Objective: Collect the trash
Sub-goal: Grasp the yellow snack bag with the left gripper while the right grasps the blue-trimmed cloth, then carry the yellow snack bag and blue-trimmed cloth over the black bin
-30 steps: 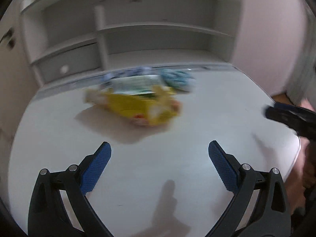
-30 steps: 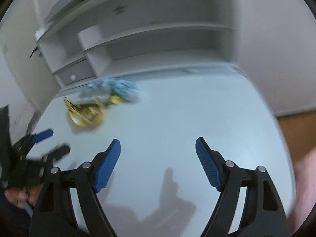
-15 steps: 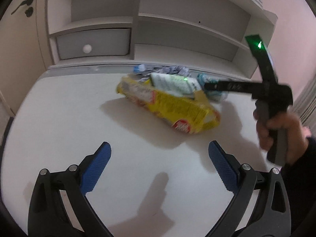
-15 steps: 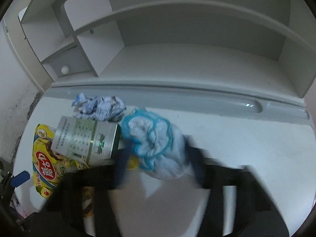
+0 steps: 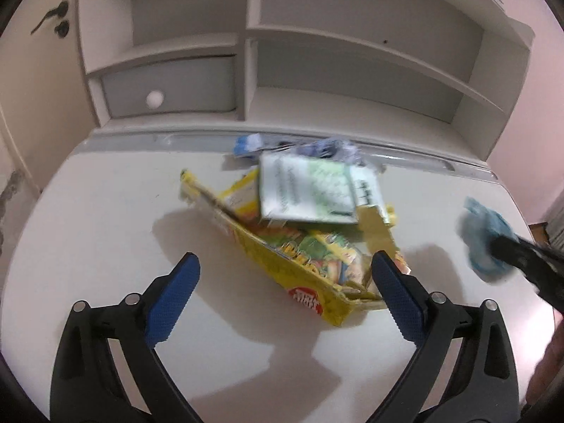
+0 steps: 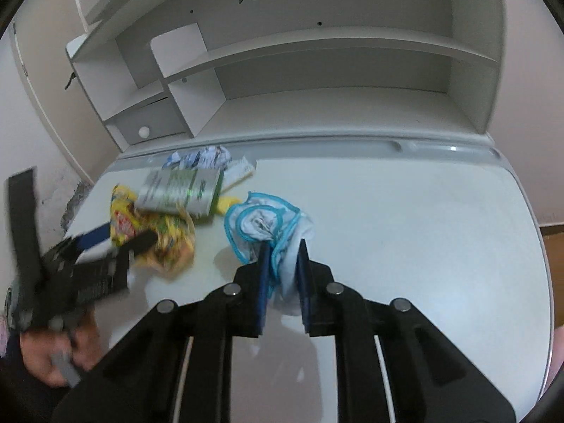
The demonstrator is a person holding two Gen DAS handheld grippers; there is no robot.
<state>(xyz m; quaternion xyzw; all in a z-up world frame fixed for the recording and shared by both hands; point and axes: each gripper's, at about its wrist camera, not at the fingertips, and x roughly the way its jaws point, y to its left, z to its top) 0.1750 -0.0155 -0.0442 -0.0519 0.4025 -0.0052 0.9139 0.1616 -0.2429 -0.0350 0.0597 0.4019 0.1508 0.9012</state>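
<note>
Closing on a white cloth with a blue edge [image 6: 271, 225], the right gripper [image 6: 282, 257] has its blue pads pressed against a bunched fold of the fabric near the lower middle of the right wrist frame, and the rest of the cloth spills forward above the jaws onto the white bench [image 6: 405, 218]. To the left of the cloth in that frame lies a heap of trash: a crumpled yellow snack bag [image 6: 155, 232], a green and white carton [image 6: 179, 190] resting on top of it, and a ball of crumpled paper [image 6: 201, 157] behind them, close to the grey groove at the back edge of the bench. The left gripper [image 6: 109, 236] shows blurred at the left edge of that frame, with a hand [image 6: 53, 349] gripping its handle below. Seen from the left wrist, the left gripper [image 5: 285, 275] has jaws spread wide and closing; its pads touch nothing, though the lower end of the yellow snack bag [image 5: 303, 264] lies between them, nearer the right pad. The green and white carton [image 5: 310, 190] sits above the bag in the middle of that frame, with crumpled paper [image 5: 331, 148] behind it. At the right edge, blurred, the white cloth [image 5: 483, 239] hangs in the dark tip of the right gripper [image 5: 507, 250]. A white shelf unit [image 5: 246, 70] with a small drawer [image 5: 165, 88] fills the upper part of the frame.
</note>
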